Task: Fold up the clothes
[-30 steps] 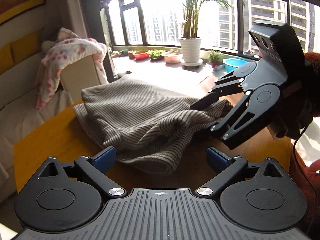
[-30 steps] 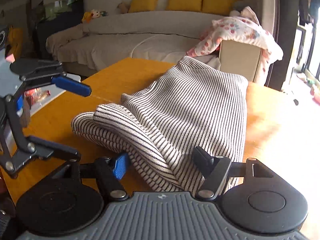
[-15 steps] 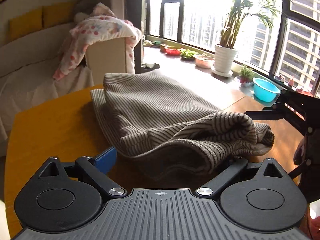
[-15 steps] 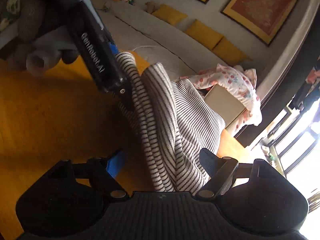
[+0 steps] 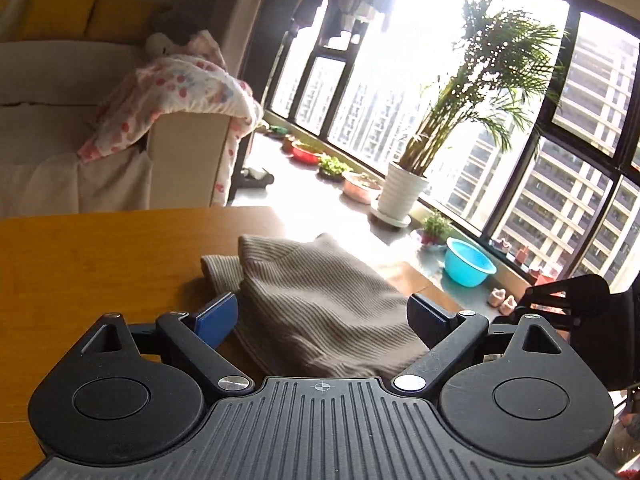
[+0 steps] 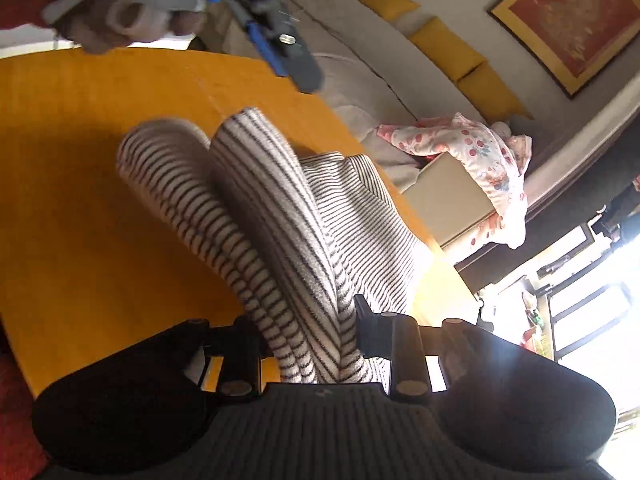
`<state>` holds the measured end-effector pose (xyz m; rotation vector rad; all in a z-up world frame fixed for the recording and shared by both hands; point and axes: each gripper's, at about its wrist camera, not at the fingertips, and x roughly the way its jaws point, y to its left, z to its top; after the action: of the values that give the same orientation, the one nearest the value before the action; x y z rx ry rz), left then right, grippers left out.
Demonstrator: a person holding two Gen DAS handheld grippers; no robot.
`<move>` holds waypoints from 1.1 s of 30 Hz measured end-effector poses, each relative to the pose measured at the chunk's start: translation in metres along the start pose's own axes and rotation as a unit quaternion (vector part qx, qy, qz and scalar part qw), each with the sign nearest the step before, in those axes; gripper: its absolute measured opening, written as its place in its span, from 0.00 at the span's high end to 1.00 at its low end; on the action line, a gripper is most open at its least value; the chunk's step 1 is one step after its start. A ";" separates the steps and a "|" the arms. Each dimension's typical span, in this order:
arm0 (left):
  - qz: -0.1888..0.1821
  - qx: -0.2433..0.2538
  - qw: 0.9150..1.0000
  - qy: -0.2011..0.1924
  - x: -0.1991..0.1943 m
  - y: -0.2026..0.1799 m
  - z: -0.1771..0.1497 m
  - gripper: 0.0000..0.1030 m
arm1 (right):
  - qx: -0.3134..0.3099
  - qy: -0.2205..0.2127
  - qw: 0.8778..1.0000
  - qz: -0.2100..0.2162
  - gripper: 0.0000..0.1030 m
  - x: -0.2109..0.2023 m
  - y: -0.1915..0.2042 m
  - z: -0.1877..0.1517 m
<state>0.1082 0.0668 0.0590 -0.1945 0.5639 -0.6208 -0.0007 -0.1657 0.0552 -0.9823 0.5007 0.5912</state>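
The striped sweater [image 6: 280, 216] lies bunched on the wooden table [image 5: 88, 256], a thick roll of it clamped between the jaws of the right gripper [image 6: 316, 336]. The left gripper [image 5: 322, 316] hovers over it, jaws wide apart and empty. The knit looks soft, light and floppy; edges or corners should grip best. At one o'clock from the left gripper stands a potted palm [image 5: 404, 192]; at ten o'clock, a sofa [image 5: 44, 128].

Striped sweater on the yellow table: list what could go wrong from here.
1. The right gripper pinches only a bunched edge of the striped sweater; pulling could drag the folded layers out of line.
2. The left gripper is open around the cloth without gripping, so nothing pins that side.
3. The sweater lies near the edge of the table on the window side and might slide off.
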 end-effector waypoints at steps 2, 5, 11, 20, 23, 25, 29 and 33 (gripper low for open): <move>-0.012 0.001 1.000 0.018 0.026 0.001 0.005 0.14 | -0.043 0.009 0.999 0.013 0.75 -0.018 0.007 0.002; -0.001 0.016 0.998 0.069 0.071 0.004 0.005 0.53 | -0.093 0.018 0.995 0.032 0.75 -0.042 0.011 0.010; -0.023 0.020 0.992 0.126 0.109 0.023 -0.012 0.55 | -0.121 0.015 0.988 0.096 0.73 -0.034 -0.044 0.041; -0.045 -0.026 0.992 0.112 0.084 0.048 -0.008 0.53 | -0.019 0.016 0.987 0.157 0.35 0.108 -0.110 0.029; -0.048 -0.028 0.995 0.082 0.057 0.056 -0.001 0.41 | 0.031 0.006 0.988 0.151 0.23 0.116 -0.115 0.018; -0.058 -0.011 0.996 0.066 0.041 0.053 0.002 0.29 | 0.069 0.002 0.987 0.147 0.18 0.116 -0.122 0.011; -0.097 0.062 0.991 0.070 0.029 0.021 0.001 0.12 | 0.157 0.001 0.978 0.139 0.18 0.109 -0.136 -0.002; -0.129 0.126 0.980 0.079 0.027 -0.011 -0.002 0.08 | 0.238 -0.025 0.961 0.137 0.17 0.097 -0.162 -0.011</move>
<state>0.1198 0.0419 0.0497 0.0216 0.6118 -0.9592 0.1768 -0.2215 0.0880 -0.4417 0.7012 0.6993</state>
